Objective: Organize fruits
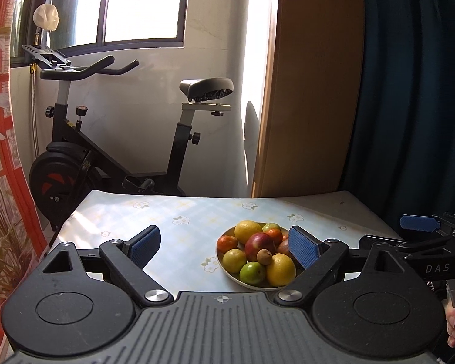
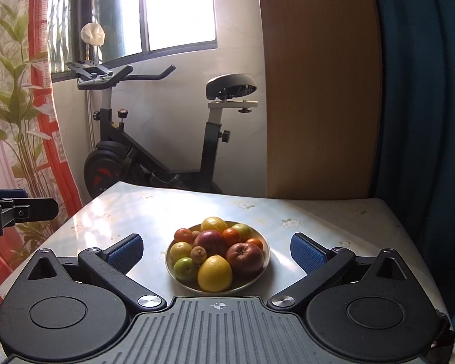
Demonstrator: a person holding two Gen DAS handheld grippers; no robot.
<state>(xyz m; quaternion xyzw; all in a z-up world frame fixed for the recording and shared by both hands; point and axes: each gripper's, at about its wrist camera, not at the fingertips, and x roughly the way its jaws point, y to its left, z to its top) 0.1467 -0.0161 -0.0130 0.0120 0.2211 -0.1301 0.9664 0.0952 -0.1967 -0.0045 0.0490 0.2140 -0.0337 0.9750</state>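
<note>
A shallow cream plate piled with fruit sits mid-table; it also shows in the left wrist view. On it are a front lemon, two red apples, a green apple, a small kiwi and tangerines. My right gripper is open and empty, held just short of the plate, which lies between its fingers in view. My left gripper is open and empty, with the plate toward its right finger.
The table has a pale floral cloth. An exercise bike stands behind its far edge. A wooden panel and dark blue curtain are at the back right. An orange patterned curtain hangs left.
</note>
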